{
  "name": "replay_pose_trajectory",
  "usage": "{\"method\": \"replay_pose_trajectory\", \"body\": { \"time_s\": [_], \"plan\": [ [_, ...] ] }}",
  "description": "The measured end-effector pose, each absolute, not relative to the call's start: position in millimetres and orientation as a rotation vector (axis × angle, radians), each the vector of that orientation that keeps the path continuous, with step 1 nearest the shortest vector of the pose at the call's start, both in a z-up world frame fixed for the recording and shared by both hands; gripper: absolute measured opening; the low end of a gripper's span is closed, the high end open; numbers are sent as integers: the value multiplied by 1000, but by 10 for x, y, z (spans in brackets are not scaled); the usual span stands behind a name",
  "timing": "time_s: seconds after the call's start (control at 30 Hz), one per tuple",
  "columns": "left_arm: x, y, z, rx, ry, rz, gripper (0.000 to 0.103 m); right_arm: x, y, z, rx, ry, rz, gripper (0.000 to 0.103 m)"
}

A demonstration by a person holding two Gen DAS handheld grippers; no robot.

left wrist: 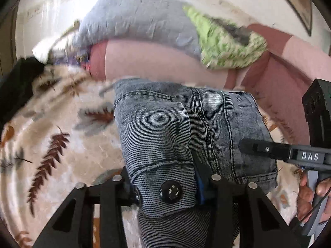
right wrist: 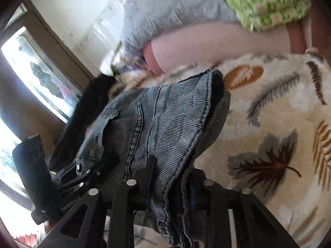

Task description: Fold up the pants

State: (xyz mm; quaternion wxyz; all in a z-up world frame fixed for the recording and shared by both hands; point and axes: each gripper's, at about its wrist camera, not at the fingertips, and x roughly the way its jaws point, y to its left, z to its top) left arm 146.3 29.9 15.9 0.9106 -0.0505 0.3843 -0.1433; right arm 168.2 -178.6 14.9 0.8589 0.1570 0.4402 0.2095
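You have the grey denim pants (left wrist: 186, 136) pinched in both tools and raised clear of the leaf-patterned blanket (left wrist: 62, 136): your left gripper (left wrist: 165, 188) is clamped on the buttoned waistband corner, and your right gripper (right wrist: 169, 186) is clamped on a bunched edge of the same denim, reaching in from the right in the left view. By my reading you are in the lift-and-carry part of a fold, with the cloth doubled over and hanging between your hands above the middle of the blanket. The next move probably calls for keeping both hands level and the edge taut, then laying it down square so the layers line up. Beyond the blanket's far edge lie a pink pillow (left wrist: 157, 62), a grey cushion (left wrist: 134, 20) and a green patterned cloth (left wrist: 227, 47) against a pale wall. A window (right wrist: 31, 72) shows toward the left in the right view.
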Motion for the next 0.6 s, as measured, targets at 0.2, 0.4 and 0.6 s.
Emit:
{"method": "replay_pose_trajectory", "body": {
  "time_s": [0.2, 0.4, 0.6],
  "plan": [
    [1544, 426, -523, -182, 992, -227, 76, 1712, -1954, -528, 341, 1082, 281, 57],
    [999, 507, -99, -109, 776, -124, 90, 1185, -1881, -139, 216, 888, 206, 77],
    [1171, 345, -466, -31, 987, -142, 92, 1236, -1746, -584, 89, 1077, 116, 82]
  ]
}}
